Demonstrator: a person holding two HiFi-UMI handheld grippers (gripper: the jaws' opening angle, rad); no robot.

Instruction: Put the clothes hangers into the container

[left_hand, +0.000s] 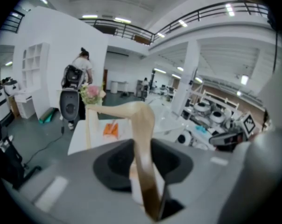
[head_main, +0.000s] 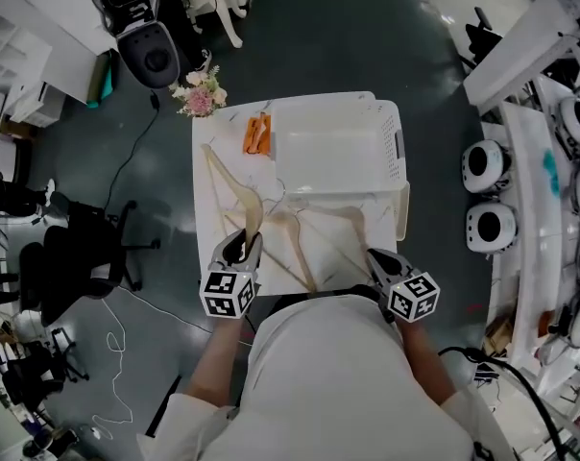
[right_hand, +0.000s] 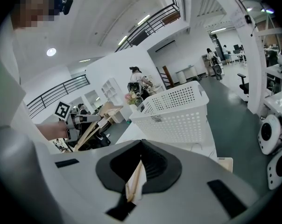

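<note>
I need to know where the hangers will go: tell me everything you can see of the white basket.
The white basket is rectangular plastic, its walls punched with rows of small holes, a handle slot in one short end. It stands upright on the far right part of the white table, open side up; no hanger shows inside. Wooden hangers lie just before it.

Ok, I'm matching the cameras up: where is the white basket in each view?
Head view: white basket at the table's far end, upper centre.
Left gripper view: perhaps the blurred pale shape right of the hanger; cannot confirm.
Right gripper view: basket fills the centre.
Shared landmark: pink flowers, by the table's far left corner.
</note>
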